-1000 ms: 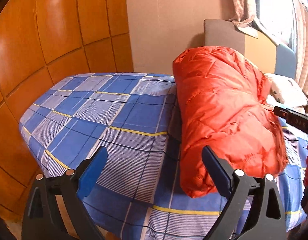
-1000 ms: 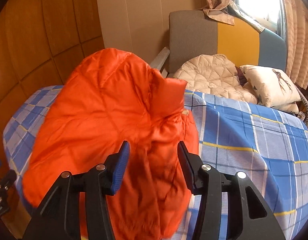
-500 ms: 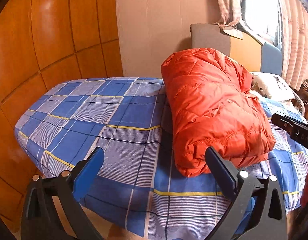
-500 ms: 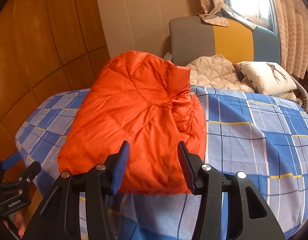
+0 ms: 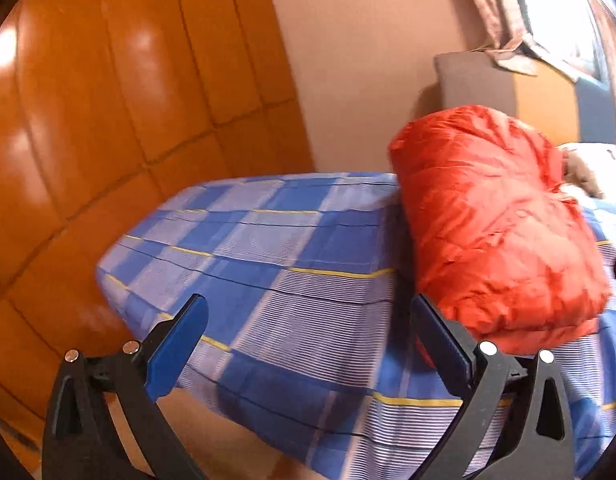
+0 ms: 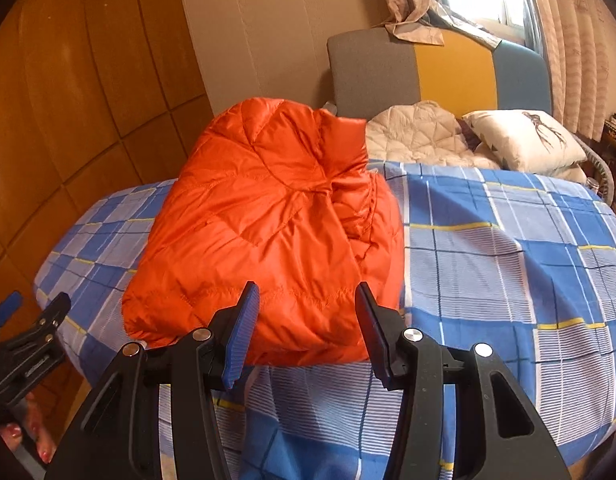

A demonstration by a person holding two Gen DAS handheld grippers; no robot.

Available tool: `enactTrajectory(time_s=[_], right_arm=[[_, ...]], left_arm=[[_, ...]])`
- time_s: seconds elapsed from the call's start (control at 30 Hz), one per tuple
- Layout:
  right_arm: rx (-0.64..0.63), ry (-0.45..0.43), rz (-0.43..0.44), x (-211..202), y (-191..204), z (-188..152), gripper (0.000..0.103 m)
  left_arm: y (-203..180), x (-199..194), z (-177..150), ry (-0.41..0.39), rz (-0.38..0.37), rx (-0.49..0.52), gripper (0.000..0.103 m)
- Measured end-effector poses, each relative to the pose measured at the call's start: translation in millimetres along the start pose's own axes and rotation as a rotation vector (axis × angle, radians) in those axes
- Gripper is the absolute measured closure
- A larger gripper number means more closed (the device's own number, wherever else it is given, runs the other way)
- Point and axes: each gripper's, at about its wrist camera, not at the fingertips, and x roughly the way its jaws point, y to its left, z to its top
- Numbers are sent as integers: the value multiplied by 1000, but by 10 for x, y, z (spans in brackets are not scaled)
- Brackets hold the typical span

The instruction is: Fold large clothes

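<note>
The puffy orange jacket point(image 6: 267, 232) lies folded on the bed point(image 6: 508, 264), likely light, soft and slippery, best pinched at its hem; both grippers' fingers point(image 5: 179, 336) point(image 6: 243, 332) gape empty.

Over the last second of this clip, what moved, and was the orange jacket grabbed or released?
Both grippers backed away toward the bed's near edge: the right gripper, which hung close over the orange jacket, now sits short of its near hem, and the left gripper swung leftward. Neither took hold; both stayed open. The jacket remained folded on the plaid sheet.
</note>
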Motion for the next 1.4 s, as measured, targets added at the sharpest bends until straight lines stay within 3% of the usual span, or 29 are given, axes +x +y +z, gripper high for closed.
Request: enactTrajectory(time_s=[0.43, 0.6, 0.63, 0.7, 0.77, 0.8, 0.9, 0.97, 1.13, 1.4], right_arm=[[4, 0, 35, -26, 7, -21, 54], [-1, 23, 50, -51, 16, -46, 54], [-4, 30, 46, -69, 31, -60, 54], [-4, 42, 46, -131, 60, -97, 54], [-15, 36, 62, -233, 122, -159, 41], [-28, 27, 65, -287, 165, -195, 27], [-76, 14, 64, -408, 305, -299, 22], [-80, 17, 53, -453, 376, -349, 11], [-41, 1, 15, -552, 408, -455, 4], [-48, -54, -31, -695, 427, -489, 4]], left_arm=[[52, 53, 28, 29, 16, -12, 2], [80, 87, -4, 76, -124, -57, 2], [94, 118, -17, 107, -189, -67, 2], [74, 129, -48, 135, -214, -47, 2], [59, 94, -92, 133, -240, -15, 2], [47, 71, -118, 133, -254, -8, 2], [63, -6, -184, 140, -297, 6, 2], [82, -48, -213, 153, -304, 4, 2], [204, -219, -253, 110, -325, -13, 2], [297, -372, -243, 78, -357, -28, 2]])
